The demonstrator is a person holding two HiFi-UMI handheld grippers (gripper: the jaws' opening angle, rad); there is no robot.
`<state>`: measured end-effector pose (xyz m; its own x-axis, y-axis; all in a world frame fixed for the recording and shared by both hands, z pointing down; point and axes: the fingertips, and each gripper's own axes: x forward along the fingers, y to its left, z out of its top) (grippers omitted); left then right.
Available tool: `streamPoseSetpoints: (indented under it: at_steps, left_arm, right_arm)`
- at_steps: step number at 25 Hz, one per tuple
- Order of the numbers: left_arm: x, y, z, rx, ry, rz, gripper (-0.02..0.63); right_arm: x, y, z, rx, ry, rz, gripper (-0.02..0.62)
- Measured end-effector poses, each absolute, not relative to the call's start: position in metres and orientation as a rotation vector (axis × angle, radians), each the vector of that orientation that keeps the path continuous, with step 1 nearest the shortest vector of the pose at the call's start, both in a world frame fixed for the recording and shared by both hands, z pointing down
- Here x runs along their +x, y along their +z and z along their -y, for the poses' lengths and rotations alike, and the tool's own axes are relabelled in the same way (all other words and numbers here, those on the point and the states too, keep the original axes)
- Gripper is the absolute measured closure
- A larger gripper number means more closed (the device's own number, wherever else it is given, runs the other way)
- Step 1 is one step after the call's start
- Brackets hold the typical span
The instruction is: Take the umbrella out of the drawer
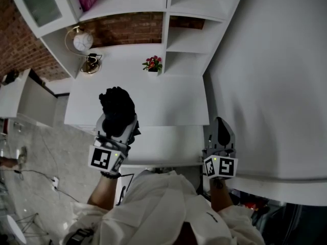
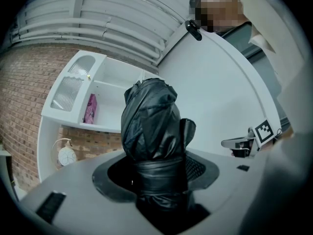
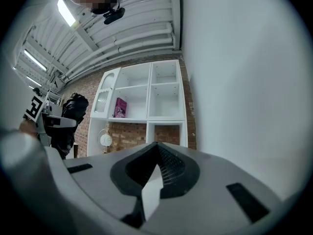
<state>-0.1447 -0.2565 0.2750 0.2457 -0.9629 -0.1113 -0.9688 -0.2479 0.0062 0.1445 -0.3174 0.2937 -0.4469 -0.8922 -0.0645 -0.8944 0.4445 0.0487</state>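
The shelf unit (image 1: 127, 6) stands ahead of both grippers, and its white desk (image 1: 153, 103) lies below and in front of them. A big white panel (image 1: 276, 86) runs close along the outer side of the right gripper (image 1: 220, 122). No view shows an open drawer.

The umbrella (image 2: 149, 121) is folded into a short black bundle. It is clamped in the left gripper (image 2: 159, 176) and sticks out forward past the jaw tips, clear of the desk. The jaws pinch it low down, where a strap cinches the cloth tight, and the looser crumpled folds bulge beyond that point. So it looks already out and carried.

The right gripper, level with the left and well apart from it, has its jaws pressed together with nothing between them.

Farther ahead of the left gripper a round clock (image 1: 83, 41) sits on the desk's back corner. A small pot of flowers (image 1: 152, 64) stands ahead, between the two grippers.

The umbrella is probably light, with a stiff folded shaft under soft, glossy fabric that could slide on itself. A hold on loose cloth alone might creep or let the bundle droop. The banded middle, where the present grip sits, is likely the best place, because the pads bear through to the hard core there. It should stand firm pressure, but thin ribs could bend under a hard squeeze near the free end.
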Motion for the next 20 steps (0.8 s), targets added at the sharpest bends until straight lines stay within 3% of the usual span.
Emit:
streamPoseSetpoints:
  at_steps: [20]
  left_arm:
    - [-0.145,0.276,0.257,-2.433,0.119,-1.886,0.333]
  right_arm:
    - [0.132,0.294,0.314,-1.602,0.098,-2.684,0.58]
